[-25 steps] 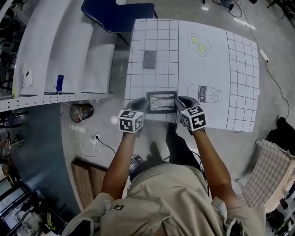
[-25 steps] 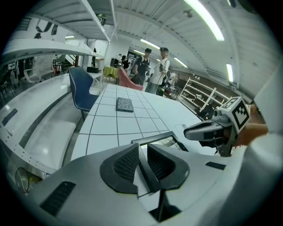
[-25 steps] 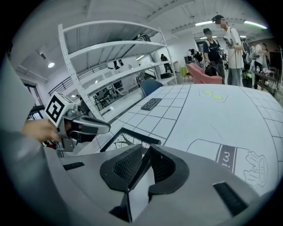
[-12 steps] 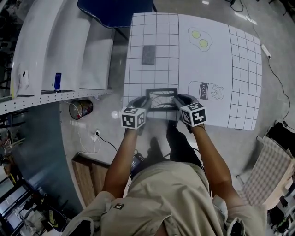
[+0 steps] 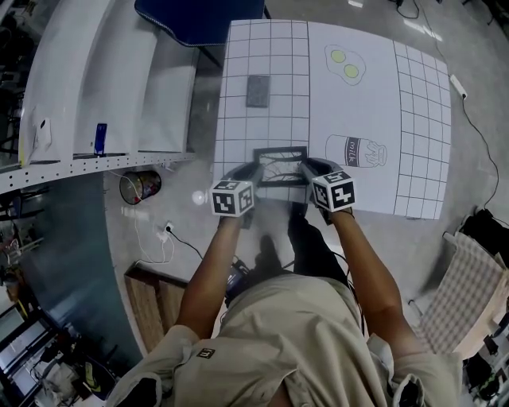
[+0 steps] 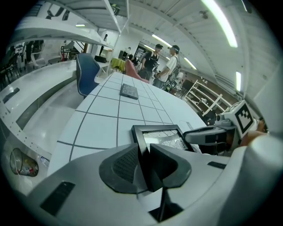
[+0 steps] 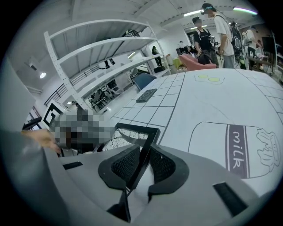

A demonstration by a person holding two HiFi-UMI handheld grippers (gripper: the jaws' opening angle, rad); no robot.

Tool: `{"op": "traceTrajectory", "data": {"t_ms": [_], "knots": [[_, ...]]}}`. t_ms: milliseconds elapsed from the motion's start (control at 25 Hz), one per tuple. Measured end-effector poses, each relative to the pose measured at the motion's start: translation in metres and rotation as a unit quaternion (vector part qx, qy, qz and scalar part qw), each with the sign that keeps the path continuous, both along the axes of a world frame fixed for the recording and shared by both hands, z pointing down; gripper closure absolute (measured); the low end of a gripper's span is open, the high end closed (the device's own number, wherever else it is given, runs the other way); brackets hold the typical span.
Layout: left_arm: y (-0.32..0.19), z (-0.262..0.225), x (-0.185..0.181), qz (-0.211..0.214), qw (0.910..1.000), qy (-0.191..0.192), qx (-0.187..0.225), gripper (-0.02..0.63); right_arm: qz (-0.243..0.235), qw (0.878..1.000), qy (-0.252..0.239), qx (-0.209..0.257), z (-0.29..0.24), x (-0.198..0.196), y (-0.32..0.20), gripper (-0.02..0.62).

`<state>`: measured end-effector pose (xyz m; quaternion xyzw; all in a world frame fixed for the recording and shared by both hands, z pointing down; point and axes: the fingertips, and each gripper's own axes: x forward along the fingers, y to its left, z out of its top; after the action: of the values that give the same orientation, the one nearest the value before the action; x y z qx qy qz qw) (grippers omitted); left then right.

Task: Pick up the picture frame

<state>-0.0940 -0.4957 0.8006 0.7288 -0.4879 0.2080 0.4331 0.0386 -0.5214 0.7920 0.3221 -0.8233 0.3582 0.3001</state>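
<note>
A black picture frame (image 5: pixel 279 165) with a pale patterned picture hangs tilted above the near edge of the white table (image 5: pixel 350 119). My left gripper (image 5: pixel 247 175) is shut on its left border (image 6: pixel 142 150). On the other side, my right gripper (image 5: pixel 308 171) is shut on the right border (image 7: pixel 143 152). In the left gripper view the frame (image 6: pixel 159 137) rises away from the jaws, and the right gripper (image 6: pixel 212 134) shows just beyond it. The frame's near edge is hidden behind the two marker cubes.
A small grey pad (image 5: pixel 257 91) lies on the table's gridded left part. Drawings of a milk bottle (image 5: pixel 355 150) and two eggs (image 5: pixel 344 63) mark the sheet. A blue chair (image 5: pixel 199 17) stands at the far edge, white shelving (image 5: pixel 103 87) to the left. People (image 6: pixel 163 66) stand beyond.
The frame has tipped up from lying flat to a steeper tilt, with both grippers still shut on its sides. Hands and frame have drifted slightly away from me.
</note>
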Motion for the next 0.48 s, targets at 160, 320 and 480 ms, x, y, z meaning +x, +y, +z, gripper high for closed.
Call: {"op": "traceTrajectory", "data": {"t_ms": [160, 320, 480], "knots": [[0.001, -0.015, -0.002, 0.004, 0.9998, 0.000, 0.018, 0.528, 0.004, 1.000, 0.000, 0.014, -0.009, -0.001, 0.005, 0.520], [0.006, -0.040, -0.003, 0.013, 0.9986, -0.014, 0.049, 0.529, 0.018, 0.999, -0.005, 0.042, -0.025, -0.001, 0.017, 0.520], [0.007, -0.071, -0.003, 0.016, 0.9958, -0.022, 0.088, 0.531, 0.037, 0.995, -0.010, 0.093, -0.055, -0.001, 0.017, 0.520]]}}
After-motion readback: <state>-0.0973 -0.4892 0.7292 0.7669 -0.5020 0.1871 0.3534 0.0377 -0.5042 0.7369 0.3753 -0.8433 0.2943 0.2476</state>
